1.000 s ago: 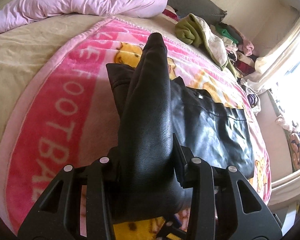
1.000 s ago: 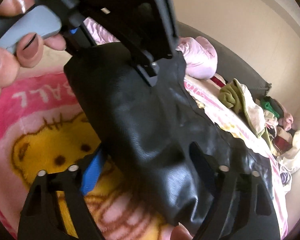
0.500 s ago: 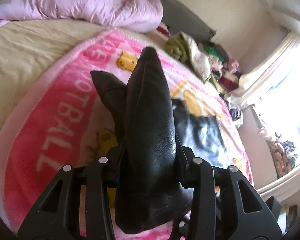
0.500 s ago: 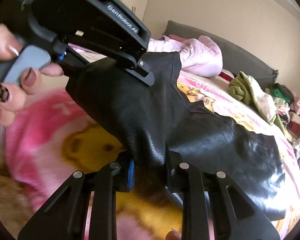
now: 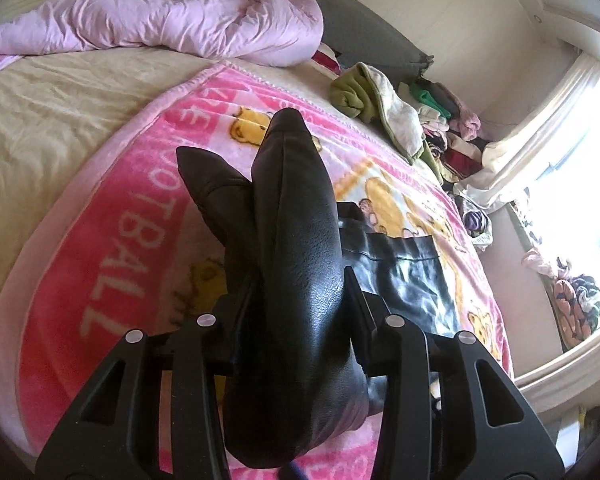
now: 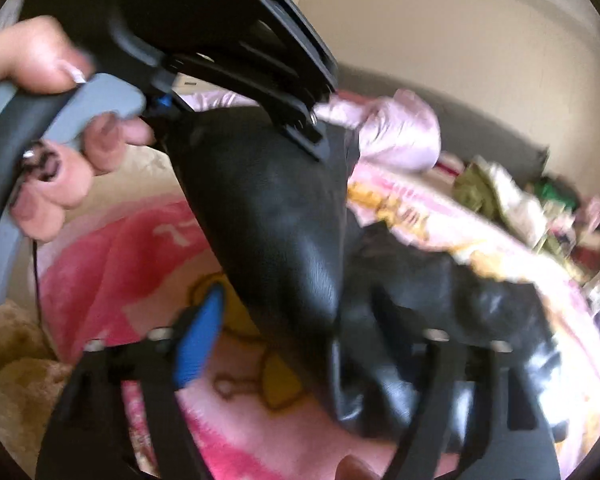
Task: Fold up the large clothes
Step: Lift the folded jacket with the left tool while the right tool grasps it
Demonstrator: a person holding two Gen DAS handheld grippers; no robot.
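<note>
Pink cartoon blanket (image 5: 112,216) spread over a beige sheet (image 5: 52,104) on the bed. Crumpled lilac duvet (image 5: 172,24) along the far edge. Olive garment (image 5: 352,92) beside a mixed clothes pile (image 5: 452,128). Bright window (image 5: 580,184) at right.

Left gripper (image 5: 296,312) clamps a fold of black garment (image 5: 300,248); right gripper (image 6: 316,344) jaws are opening, garment loose between; a hand (image 6: 56,148) grips the left handle.

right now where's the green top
In the left wrist view the green top lies at the far edge of the pink blanket, upper right, between the lilac duvet and the clothes pile.
</note>
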